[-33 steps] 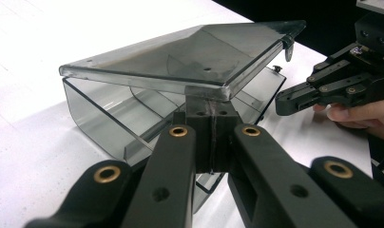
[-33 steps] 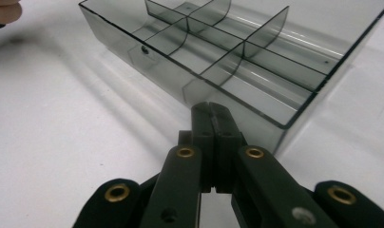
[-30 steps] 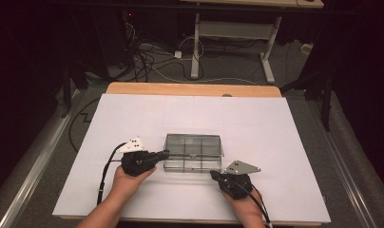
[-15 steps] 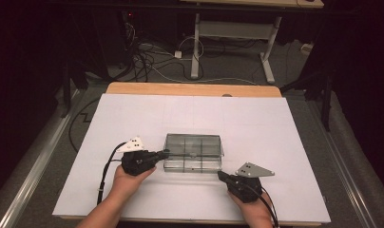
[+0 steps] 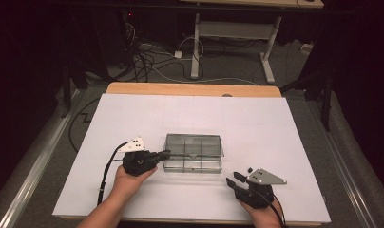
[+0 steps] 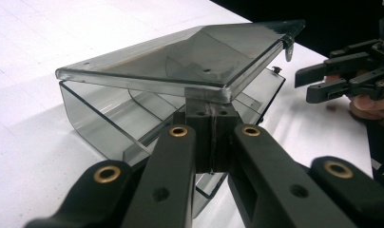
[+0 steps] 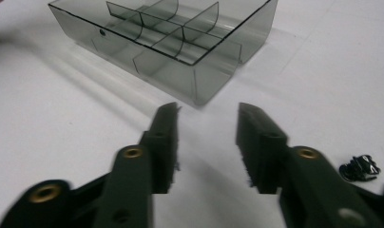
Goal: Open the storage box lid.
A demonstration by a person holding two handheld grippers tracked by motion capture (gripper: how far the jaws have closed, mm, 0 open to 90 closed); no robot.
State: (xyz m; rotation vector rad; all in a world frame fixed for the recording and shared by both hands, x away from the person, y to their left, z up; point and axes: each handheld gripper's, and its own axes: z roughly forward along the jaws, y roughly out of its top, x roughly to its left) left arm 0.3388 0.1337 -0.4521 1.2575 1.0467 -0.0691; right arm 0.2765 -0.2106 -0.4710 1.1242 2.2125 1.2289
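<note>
A smoky clear plastic box (image 5: 194,161) with several compartments sits mid-table. Its flat lid (image 6: 180,57) is tilted up above the box (image 6: 100,114). My left gripper (image 6: 211,111) is shut on the lid's near edge, at the box's left end in the high view (image 5: 164,154). My right gripper (image 5: 234,179) is off the box's front right corner, apart from it. Its jaws have just been opening and stand open (image 7: 206,118) with nothing between them, pointing at the box (image 7: 180,42). The right gripper (image 6: 318,80) also shows beyond the lid.
A small black piece (image 7: 360,168) lies on the white table sheet (image 5: 275,128) just right of my right gripper, and shows in the high view (image 5: 250,169) too. The table's front edge is close under both hands. Cables and a desk frame lie on the floor beyond.
My right gripper has drawn back from the box toward the front right and its jaws have opened. The left gripper and the lid have stayed put.
</note>
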